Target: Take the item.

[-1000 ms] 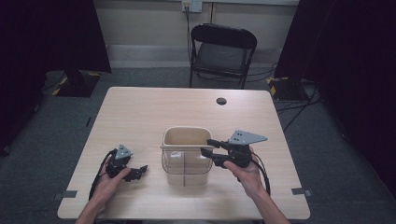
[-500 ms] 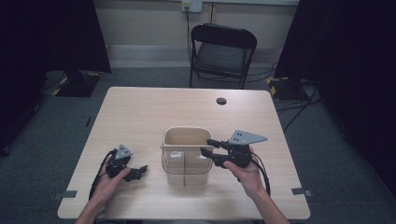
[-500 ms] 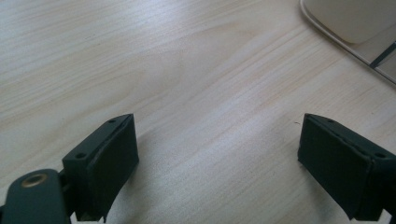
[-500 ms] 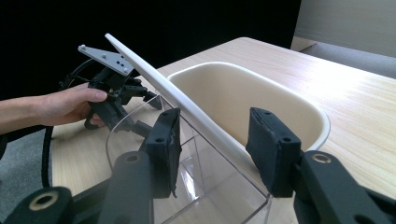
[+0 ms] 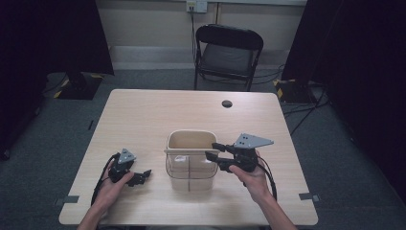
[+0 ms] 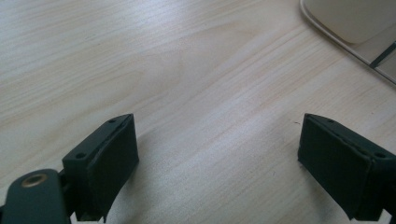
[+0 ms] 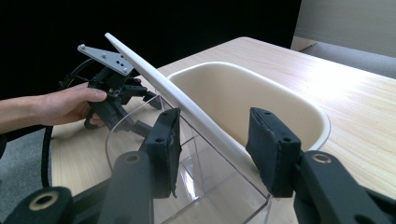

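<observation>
Plastic bin at frame centre is pinched at its rim by the right gripper to steady it, while the left gripper rests wide open at lower left.

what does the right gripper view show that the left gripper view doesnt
Right gripper view: the right claw closed astride the white rim of the clear box, the hollow inside of the beige tub beyond it, and the other hand farther off.
Left gripper view: the left claw, open, with nothing between its jaws, low over bare table.
Both: the wooden tabletop and some part of the tub, just a corner of it in the left gripper view.
</observation>
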### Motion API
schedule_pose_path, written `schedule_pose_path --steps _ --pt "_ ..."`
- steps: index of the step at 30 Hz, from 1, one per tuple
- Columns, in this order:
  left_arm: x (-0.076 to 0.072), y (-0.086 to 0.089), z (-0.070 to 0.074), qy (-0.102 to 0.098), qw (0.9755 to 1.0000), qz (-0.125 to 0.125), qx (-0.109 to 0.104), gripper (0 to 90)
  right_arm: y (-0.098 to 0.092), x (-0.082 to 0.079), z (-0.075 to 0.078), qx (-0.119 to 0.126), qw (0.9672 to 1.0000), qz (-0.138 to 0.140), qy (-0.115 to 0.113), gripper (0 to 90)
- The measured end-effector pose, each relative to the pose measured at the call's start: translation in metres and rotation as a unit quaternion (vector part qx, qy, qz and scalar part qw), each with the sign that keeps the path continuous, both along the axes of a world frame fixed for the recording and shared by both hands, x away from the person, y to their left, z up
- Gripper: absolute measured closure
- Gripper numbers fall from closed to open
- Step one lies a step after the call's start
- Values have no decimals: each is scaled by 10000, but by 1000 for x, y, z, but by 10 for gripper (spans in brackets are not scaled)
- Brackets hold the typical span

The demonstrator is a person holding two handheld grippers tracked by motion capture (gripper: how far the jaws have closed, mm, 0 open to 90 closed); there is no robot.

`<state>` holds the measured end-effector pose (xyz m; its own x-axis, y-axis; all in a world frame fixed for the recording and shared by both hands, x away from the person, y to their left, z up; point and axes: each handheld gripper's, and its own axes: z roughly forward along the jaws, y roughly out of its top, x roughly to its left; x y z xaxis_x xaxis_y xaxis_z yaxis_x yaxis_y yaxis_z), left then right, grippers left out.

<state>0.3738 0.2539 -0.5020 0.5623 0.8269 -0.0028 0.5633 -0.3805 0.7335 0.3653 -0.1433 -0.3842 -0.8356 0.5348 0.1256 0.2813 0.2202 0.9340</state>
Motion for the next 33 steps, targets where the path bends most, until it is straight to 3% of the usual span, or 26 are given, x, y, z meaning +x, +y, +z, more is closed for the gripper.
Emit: schedule_pose_path --steps 33 --pt "0 0 0 0 10000 -3 4 115 0 0 2 2 10000 -17 -46 555"
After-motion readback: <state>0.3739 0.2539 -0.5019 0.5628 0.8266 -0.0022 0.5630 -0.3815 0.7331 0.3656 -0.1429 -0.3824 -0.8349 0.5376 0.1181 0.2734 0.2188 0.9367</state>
